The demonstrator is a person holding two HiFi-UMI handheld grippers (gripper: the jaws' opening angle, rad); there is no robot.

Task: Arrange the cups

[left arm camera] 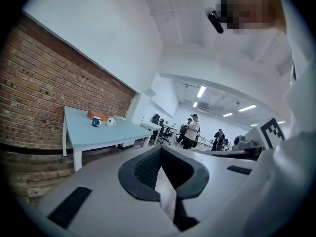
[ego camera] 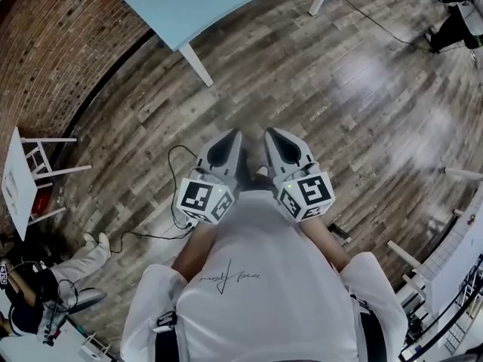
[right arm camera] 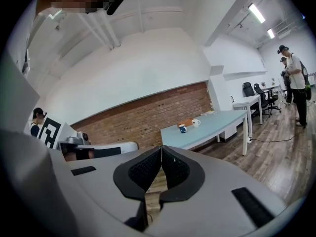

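Cups: two small mugs with handles, a dark blue cup (left arm camera: 96,122) and a white cup (left arm camera: 111,122). They stand side by side, near one another, on a table (left arm camera: 101,136). A low brown box (left arm camera: 97,115) sits just behind them. Only the blue cup shows in the head view, at the top edge.

Table: smooth, flat, pale blue top on straight white legs, set along a rough red brick wall (left arm camera: 39,90). It is well apart from both grippers.

Left gripper (left arm camera: 160,150): matte grey shell with dark ribbed pads. Jaws closed, tips meeting, nothing held between them.

Right gripper (right arm camera: 161,149): same build. Jaws closed tip to tip, empty. A narrow wedge below the tips shows wood floor.

In the head view both grippers are held close in front of the person's body, side by side and pointing away from it. Each carries a white cube with black square markers. The person wears a white shirt (ego camera: 256,292) with short sleeves.

Floor (ego camera: 347,89): brown-grey wood planks with a glossy sheen in patches. A thin black cable (ego camera: 162,234) loops across it at the left.

Far room: white walls, strip lights, several people standing (left arm camera: 190,132).
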